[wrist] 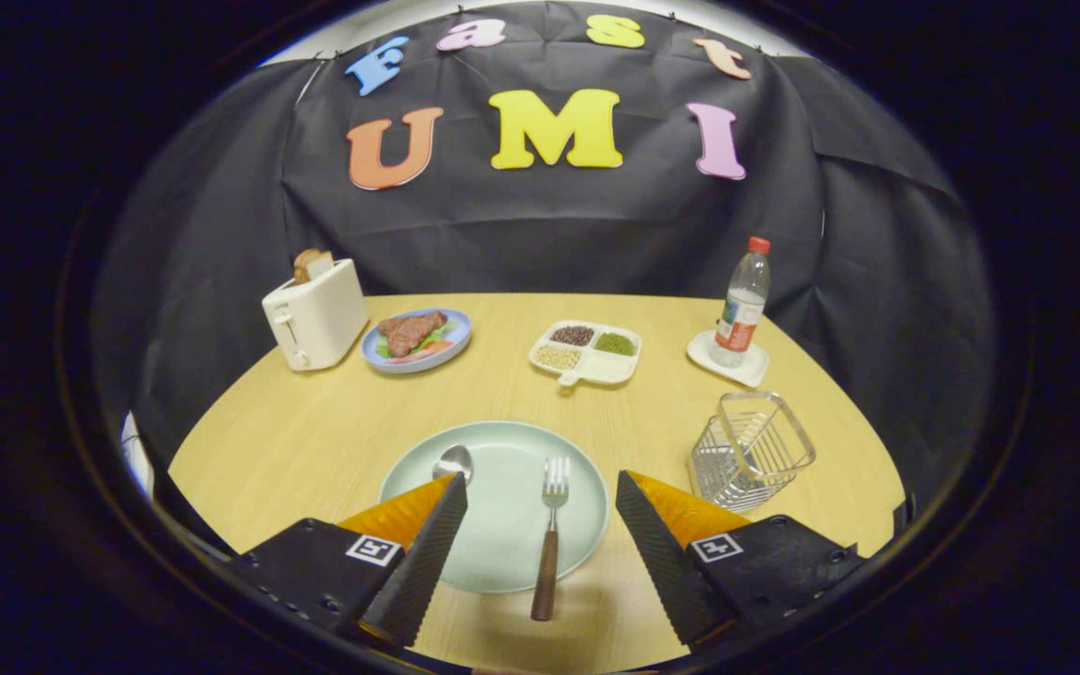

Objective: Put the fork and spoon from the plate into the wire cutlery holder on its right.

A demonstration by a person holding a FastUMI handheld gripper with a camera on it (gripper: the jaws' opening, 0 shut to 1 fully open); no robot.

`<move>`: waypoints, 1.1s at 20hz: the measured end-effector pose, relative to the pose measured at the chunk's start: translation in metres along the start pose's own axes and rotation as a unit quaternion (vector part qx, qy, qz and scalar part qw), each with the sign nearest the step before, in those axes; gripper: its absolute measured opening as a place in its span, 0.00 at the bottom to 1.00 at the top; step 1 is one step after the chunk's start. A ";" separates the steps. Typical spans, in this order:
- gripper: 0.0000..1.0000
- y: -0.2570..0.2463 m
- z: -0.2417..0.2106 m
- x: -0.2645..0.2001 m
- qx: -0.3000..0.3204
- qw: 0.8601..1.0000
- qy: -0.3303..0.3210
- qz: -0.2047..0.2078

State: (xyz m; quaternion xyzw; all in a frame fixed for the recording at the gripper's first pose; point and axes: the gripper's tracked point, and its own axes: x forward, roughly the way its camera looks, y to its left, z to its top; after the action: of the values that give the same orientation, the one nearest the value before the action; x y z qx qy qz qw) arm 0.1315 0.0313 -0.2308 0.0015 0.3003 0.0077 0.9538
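Observation:
A pale green plate (502, 548) lies on the wooden table just ahead of my fingers. On it rests a fork (550, 534) with a brown handle, tines pointing away, its handle end reaching over the plate's near rim. The fork lies between my two fingers. A spoon (455, 461) sits on the plate's left side; its bowl shows and its handle is hidden behind my left finger. My gripper (540, 480) is open and holds nothing. The wire cutlery holder (752, 452) stands to the right of the plate, beyond my right finger, with nothing inside it.
At the back of the table stand a white toaster (315, 317) with bread in it, a blue plate of food (416, 339), a white divided dish of beans (586, 352) and a water bottle (742, 305) on a white coaster. The black cloth wall rises behind the table.

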 end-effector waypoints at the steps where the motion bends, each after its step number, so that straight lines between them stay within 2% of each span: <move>1: 0.96 0.000 -0.005 0.006 0.003 1.000 0.016 0.001; 4: 0.96 -0.004 -0.021 0.022 0.002 0.998 0.065 -0.012; 9: 0.96 -0.001 -0.042 0.041 0.008 0.991 0.135 -0.007; 19: 0.94 0.007 -0.056 0.055 0.017 0.981 0.191 0.000; 22: 0.77 0.004 -0.062 0.060 0.021 0.978 0.208 -0.005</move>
State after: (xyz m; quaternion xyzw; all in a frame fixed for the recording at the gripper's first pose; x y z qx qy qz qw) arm 0.1446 0.0359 -0.3161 0.0181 0.4924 -0.0029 0.8702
